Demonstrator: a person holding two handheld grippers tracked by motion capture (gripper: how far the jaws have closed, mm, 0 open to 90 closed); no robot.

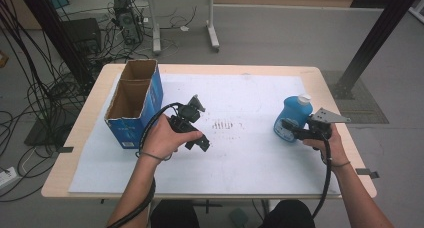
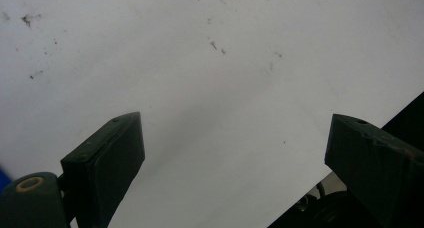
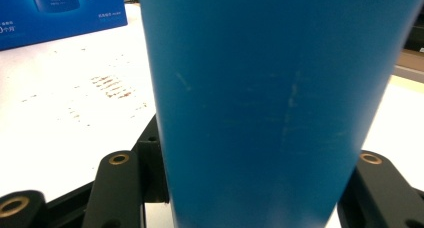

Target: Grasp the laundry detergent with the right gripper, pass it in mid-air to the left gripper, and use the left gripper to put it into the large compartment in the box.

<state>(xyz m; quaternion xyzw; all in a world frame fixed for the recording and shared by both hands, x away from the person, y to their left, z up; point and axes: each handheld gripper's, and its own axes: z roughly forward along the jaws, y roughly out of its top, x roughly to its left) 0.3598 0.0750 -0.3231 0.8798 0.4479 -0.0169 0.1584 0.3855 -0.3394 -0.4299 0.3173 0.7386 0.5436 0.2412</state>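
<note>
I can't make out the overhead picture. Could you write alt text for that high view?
A person at a table clamps the right gripper on an upright blue bottle with a white cap. The left gripper hovers, jaws open, over the white mat, beside an open blue cardboard box at the table's left.

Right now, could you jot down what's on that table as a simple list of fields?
surface: table under a white sheet
held item: blue bottle with a white cap, upright at the right side
right tool: shut on the blue bottle
left tool: open, nothing between its jaws, over the white sheet
other item: open blue cardboard box at the left side
marks: brownish smudges mid-sheet
</note>
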